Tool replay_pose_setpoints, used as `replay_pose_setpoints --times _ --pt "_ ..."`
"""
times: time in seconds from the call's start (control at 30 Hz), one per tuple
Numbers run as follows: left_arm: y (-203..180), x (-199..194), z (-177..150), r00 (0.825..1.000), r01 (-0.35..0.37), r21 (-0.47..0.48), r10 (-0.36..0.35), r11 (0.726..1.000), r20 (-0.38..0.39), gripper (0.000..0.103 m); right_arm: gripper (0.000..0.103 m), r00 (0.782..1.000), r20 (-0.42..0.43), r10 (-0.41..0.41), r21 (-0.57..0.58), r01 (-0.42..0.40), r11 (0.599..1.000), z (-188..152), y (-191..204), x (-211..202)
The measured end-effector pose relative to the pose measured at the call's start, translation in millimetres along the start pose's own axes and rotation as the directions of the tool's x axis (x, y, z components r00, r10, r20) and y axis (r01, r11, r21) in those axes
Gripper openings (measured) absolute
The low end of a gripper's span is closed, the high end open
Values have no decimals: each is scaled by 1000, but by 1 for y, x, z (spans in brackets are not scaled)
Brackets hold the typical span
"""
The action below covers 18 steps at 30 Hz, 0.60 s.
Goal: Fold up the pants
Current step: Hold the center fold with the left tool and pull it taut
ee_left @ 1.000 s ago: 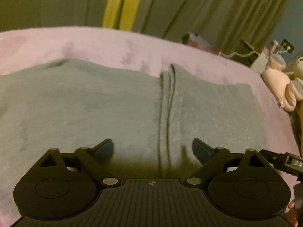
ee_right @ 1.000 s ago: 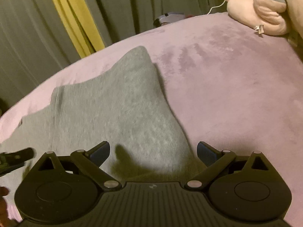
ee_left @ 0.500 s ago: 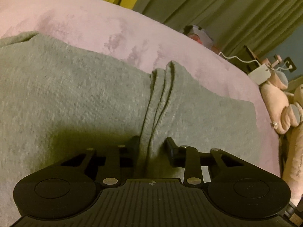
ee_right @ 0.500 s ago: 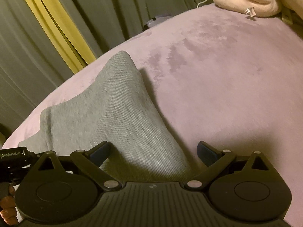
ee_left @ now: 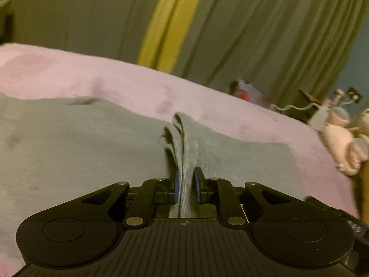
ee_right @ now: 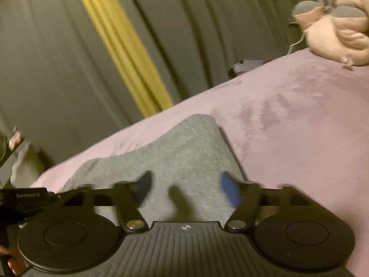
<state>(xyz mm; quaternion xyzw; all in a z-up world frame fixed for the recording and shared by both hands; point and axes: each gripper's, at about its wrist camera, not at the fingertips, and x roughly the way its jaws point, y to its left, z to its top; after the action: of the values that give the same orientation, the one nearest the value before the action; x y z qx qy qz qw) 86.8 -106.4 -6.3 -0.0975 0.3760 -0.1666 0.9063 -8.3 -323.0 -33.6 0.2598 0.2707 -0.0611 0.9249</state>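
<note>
On the pink plush bed cover (ee_left: 207, 97) | grey knit pants (ee_left: 69, 143) lying flat | left gripper (ee_left: 186, 188) pinching raised fold, closing | right gripper (ee_right: 186, 190) closing over fabric, pads apart

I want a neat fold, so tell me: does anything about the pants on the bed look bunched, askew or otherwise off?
Only one thing: a ridge of the grey pants stands pinched up where the left gripper is closing on it. The rest lies flat on the pink blanket.
</note>
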Motion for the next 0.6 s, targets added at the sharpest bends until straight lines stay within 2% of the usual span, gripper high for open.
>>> replay_pose_setpoints --times 0.03,0.1,0.17,0.23,0.3,0.43,0.53,0.57,0.6 --pt "7 5 0 999 -30 -12 30 999 -10 18 38 1000 -28 -11 2 11 1000 0 0 5" --pt "20 16 -1 997 -26 -61 22 998 -74 20 36 996 -85 -34 3 34 999 0 -2 15" --pt "25 18 -4 994 -55 -76 48 996 -98 39 37 991 -123 -47 -6 47 999 -1 -1 23" --pt "29 15 -7 994 -57 -82 49 995 -96 48 37 992 -121 -45 -10 44 999 -1 0 22" --pt "34 13 -8 993 -17 -97 6 995 -116 49 37 992 -122 -42 -4 41 999 -2 -2 22" --pt "44 19 -19 978 59 -141 -85 988 -193 50 37 991 -122 -48 -11 46 999 -4 -1 22" --pt "43 23 -23 972 80 -134 -108 988 -210 45 38 991 -121 -54 -23 51 998 -4 2 21" --pt "42 22 -24 972 78 -120 -102 990 -211 37 38 991 -121 -55 -27 53 998 -5 3 21" --pt "39 23 -24 971 76 -102 -97 992 -216 34 38 991 -121 -59 -32 55 998 -5 3 20"
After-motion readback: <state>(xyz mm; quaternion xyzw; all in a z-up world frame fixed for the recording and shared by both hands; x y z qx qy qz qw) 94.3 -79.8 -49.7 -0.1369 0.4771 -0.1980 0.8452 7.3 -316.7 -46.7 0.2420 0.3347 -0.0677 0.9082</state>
